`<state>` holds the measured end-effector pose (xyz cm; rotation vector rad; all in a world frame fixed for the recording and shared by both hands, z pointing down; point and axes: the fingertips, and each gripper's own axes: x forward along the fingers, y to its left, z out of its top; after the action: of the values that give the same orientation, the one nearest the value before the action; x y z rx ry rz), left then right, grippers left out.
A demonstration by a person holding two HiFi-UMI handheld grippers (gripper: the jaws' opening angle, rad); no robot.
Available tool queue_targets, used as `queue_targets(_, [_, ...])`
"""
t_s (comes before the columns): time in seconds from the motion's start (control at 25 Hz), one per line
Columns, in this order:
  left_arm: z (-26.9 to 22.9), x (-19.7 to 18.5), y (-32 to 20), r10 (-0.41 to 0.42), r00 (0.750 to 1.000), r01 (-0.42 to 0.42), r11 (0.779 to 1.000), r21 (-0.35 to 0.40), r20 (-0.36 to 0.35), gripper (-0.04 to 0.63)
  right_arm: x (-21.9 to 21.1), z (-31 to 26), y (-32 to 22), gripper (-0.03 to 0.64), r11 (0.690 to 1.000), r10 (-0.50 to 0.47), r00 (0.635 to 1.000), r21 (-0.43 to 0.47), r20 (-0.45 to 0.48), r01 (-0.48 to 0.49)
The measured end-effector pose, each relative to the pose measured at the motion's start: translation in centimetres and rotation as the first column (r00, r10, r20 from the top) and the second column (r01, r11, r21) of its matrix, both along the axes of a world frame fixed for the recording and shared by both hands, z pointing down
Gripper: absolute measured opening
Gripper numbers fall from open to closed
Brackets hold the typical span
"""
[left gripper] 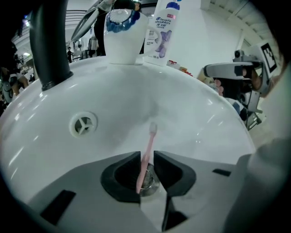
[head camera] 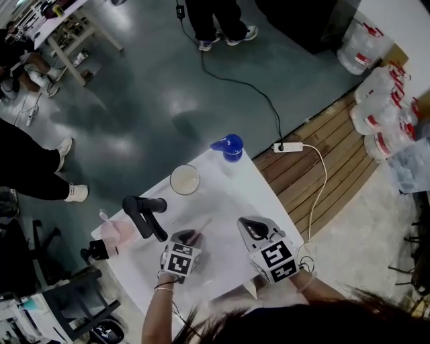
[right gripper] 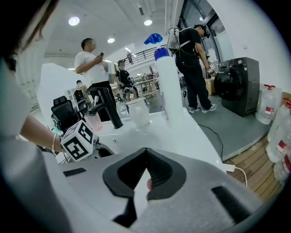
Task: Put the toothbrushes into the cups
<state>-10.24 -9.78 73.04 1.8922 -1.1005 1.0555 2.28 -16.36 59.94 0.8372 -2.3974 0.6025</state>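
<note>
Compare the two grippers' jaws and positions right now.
The left gripper has its jaws slightly apart with the pink toothbrush between them; the right gripper has its jaws together on nothing. The left gripper reaches into the sink; the right gripper is off to its right. Both have grey bodies and black jaw pads.

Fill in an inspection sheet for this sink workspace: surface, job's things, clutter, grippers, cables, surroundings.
Surface: white sink with a black tap.
Job's things: pink toothbrush lying in the sink; clear cup and pink cup beside the sink.
Clutter: blue-capped bottle.
Grippers: left gripper open, jaws either side of the toothbrush; right gripper shut, holding nothing.
Cables: black cable running to a white power strip on the floor.
Surroundings: water jugs at right; a person standing beyond the sink.
</note>
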Motion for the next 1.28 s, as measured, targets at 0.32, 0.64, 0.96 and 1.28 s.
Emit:
queue_targets(0.32, [1.4,0.2,0.4,0.059,0.997,-0.057,0.998,-0.027,0.055,0.075,0.8,0.1,-0.5,0.002,1.000,0.019,1.000,0.006,-0.001,-0.019])
queue_targets(0.64, [1.8,0.2,0.6,0.062,0.995,-0.061,0.998,-0.026,0.074,0.055,1.4,0.1,-0.6,0.002,1.000,0.029,1.000,0.009,0.001,-0.029])
queue_targets(0.96, [1.1,0.3,0.2,0.051,0.997,-0.051,0.999,-0.007,0.066,0.052,1.2,-0.1,-0.6,0.002,1.000,0.029,1.000,0.006,0.010,-0.029])
queue_targets(1.28, [-0.3,0.8,-0.6,0.050,0.998,-0.052,0.998,0.036,0.046,0.050,0.8,-0.6,-0.7,0.002,1.000,0.024,0.999,0.019,0.024,-0.025])
